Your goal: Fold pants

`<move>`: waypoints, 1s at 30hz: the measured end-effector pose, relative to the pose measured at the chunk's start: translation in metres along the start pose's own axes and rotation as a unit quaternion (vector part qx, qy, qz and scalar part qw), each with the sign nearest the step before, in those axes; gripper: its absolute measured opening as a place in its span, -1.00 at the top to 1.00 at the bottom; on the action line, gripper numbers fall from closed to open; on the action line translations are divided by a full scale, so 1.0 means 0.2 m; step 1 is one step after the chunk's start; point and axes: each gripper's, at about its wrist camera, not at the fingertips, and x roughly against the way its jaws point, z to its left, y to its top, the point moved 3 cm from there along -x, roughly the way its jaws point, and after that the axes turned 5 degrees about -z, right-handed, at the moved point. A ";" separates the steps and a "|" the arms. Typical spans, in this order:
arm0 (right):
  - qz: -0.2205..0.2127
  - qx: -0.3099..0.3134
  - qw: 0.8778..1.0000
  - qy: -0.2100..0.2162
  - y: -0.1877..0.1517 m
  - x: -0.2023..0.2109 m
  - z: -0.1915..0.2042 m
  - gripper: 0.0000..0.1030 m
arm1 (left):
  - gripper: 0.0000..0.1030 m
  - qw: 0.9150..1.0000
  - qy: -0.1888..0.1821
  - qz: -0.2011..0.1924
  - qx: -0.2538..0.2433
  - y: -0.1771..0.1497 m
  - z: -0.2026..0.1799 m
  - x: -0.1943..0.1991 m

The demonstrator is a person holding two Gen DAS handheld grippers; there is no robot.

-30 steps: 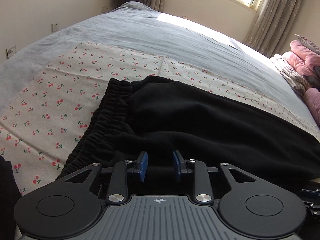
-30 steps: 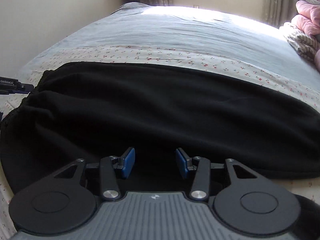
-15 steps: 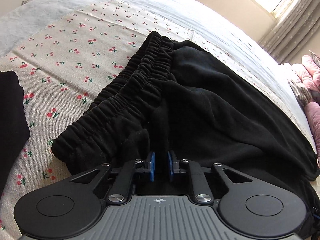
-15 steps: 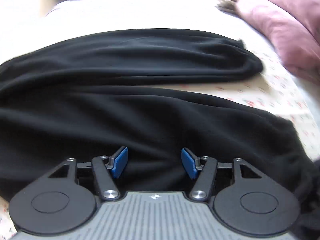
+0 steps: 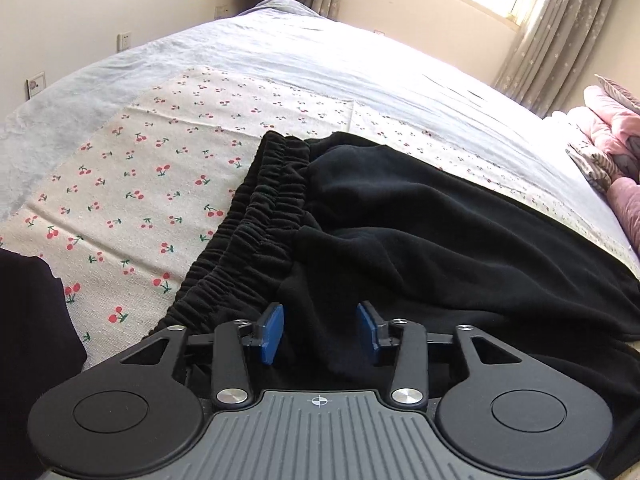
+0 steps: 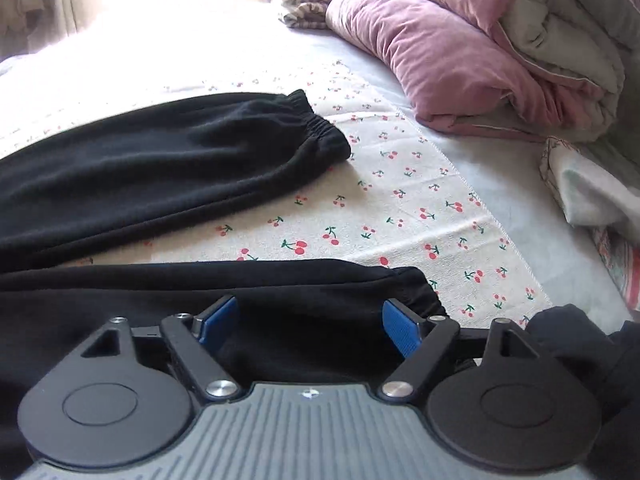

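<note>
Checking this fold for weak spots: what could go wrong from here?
1. The waistband end is bunched; both tongs, left and right, are opening, so a regrip may catch extra layers.
2. The two legs lie splayed apart on the cherry cloth, so the cuffs may end up misaligned.

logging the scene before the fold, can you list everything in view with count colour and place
pants: one, black, spread across the cherry cloth, waistband at the left gripper's end, two leg cuffs at the right gripper's end
cherry cloth: one, cream with red cherries, on the bed under the pants
bed sheet: one, pale grey-blue, covering the bed
quilt: one, pink, rolled up beyond the cuffs
curtains: beige, by the window
wall sockets: at least two, white, on the far wall
left gripper: fingers blue, opening, pants fabric between them
right gripper: fingers blue, opening, over the near pant leg
</note>
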 end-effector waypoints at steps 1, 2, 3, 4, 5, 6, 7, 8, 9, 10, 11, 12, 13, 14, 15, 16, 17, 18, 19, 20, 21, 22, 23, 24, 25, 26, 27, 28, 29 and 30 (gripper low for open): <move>0.018 -0.004 1.000 -0.017 0.00 -0.07 -0.01 -0.41 | -0.38 1.000 0.008 -0.008 0.007 0.03 0.03 0.01; 0.012 -0.031 0.999 -0.014 0.01 -0.09 -0.03 -0.46 | -0.42 1.000 0.015 -0.019 0.012 0.07 0.06 0.02; 0.018 -0.069 0.997 -0.010 0.02 -0.11 -0.06 -0.44 | -0.43 0.999 0.020 -0.026 0.017 0.12 0.08 0.02; 0.021 -0.092 0.995 -0.012 0.05 -0.11 -0.08 -0.40 | -0.45 0.999 0.022 -0.030 0.026 0.17 0.11 0.01; 0.010 -0.099 0.995 -0.023 0.09 -0.09 -0.07 -0.35 | -0.49 0.999 0.021 -0.030 0.036 0.21 0.13 -0.01; -0.014 -0.085 0.996 -0.026 0.15 -0.06 -0.06 -0.36 | -0.55 0.998 0.019 -0.027 0.050 0.26 0.14 -0.04; -0.040 -0.065 0.997 -0.030 0.20 -0.02 -0.03 -0.37 | -0.57 0.998 0.017 -0.022 0.056 0.32 0.15 -0.09; -0.057 -0.051 0.997 -0.030 0.24 0.01 -0.01 -0.38 | -0.57 0.999 0.014 -0.020 0.045 0.38 0.12 -0.15; -0.064 -0.046 0.997 -0.017 0.30 0.01 0.02 -0.38 | -0.57 0.999 0.014 -0.020 0.025 0.42 0.09 -0.20; -0.063 -0.050 0.997 -0.001 0.36 0.00 0.03 -0.38 | -0.59 1.000 0.018 -0.016 0.000 0.46 0.05 -0.26; -0.063 -0.059 0.996 0.016 0.44 -0.02 0.05 -0.38 | -0.59 0.999 0.025 -0.009 -0.025 0.49 0.01 -0.33; -0.063 -0.066 0.996 0.026 0.49 -0.04 0.06 -0.38 | -0.59 0.998 0.037 0.005 -0.058 0.52 -0.04 -0.42; -0.062 -0.069 0.995 0.031 0.55 -0.08 0.07 -0.38 | -0.59 0.995 0.044 0.016 -0.084 0.54 -0.08 -0.49; -0.062 -0.066 0.995 0.032 0.61 -0.12 0.09 -0.37 | -0.59 0.992 0.054 0.027 -0.112 0.55 -0.13 -0.56; -0.064 -0.059 0.996 0.033 0.65 -0.16 0.11 -0.37 | -0.59 0.989 0.060 0.032 -0.131 0.57 -0.17 -0.61; -0.065 -0.053 0.996 0.032 0.70 -0.20 0.13 -0.37 | -0.59 0.987 0.063 0.036 -0.147 0.59 -0.20 -0.67; -0.063 -0.051 0.996 0.027 0.74 -0.25 0.14 -0.37 | -0.60 0.984 0.065 0.043 -0.162 0.60 -0.23 -0.72; -0.059 -0.053 0.997 0.022 0.77 -0.28 0.15 -0.36 | -0.60 0.981 0.070 0.051 -0.175 0.61 -0.26 -0.76; -0.054 -0.055 0.997 0.017 0.80 -0.34 0.15 -0.36 | -0.67 0.977 0.079 0.063 -0.189 0.62 -0.29 -0.82; -0.050 -0.056 0.997 0.012 0.81 -0.37 0.15 -0.36 | -0.70 0.973 0.088 0.073 -0.200 0.62 -0.31 -0.86; -0.044 -0.061 0.997 0.003 0.83 -0.43 0.15 -0.35 | -0.70 0.970 0.096 0.079 -0.210 0.63 -0.33 -0.91; -0.038 -0.065 0.997 -0.006 0.84 -0.47 0.15 -0.34 | -0.70 0.969 0.095 0.084 -0.213 0.63 -0.34 -0.94; -0.034 -0.067 0.997 -0.013 0.85 -0.51 0.15 -0.30 | -0.70 0.968 0.092 0.087 -0.215 0.64 -0.34 -0.96; -0.036 -0.065 0.997 -0.016 0.86 -0.54 0.15 -0.28 | -0.70 0.969 0.087 0.086 -0.216 0.64 -0.35 -0.97; -0.039 -0.061 0.997 -0.020 0.87 -0.56 0.15 -0.27 | -0.70 0.969 0.083 0.086 -0.216 0.64 -0.36 -0.98; -0.042 -0.054 0.997 -0.026 0.89 -0.60 0.16 -0.26 | -0.70 0.969 0.081 0.087 -0.216 0.63 -0.36 -0.99; -0.041 -0.049 0.997 -0.033 0.90 -0.63 0.16 -0.19 | -0.72 0.969 0.084 0.091 -0.215 0.63 -0.36 -1.00; -0.035 -0.045 0.998 -0.038 0.91 -0.66 0.17 -0.12 | -0.71 0.969 0.085 0.090 -0.213 0.63 -0.36 -1.01; -0.026 -0.047 0.998 -0.034 0.91 -0.70 0.18 0.11 | -0.66 0.970 0.080 0.088 -0.210 0.62 -0.36 -1.00; -0.014 -0.059 0.998 -0.022 0.91 -0.73 0.18 0.41 | -0.35 0.972 0.069 0.086 -0.206 0.63 -0.36 -1.00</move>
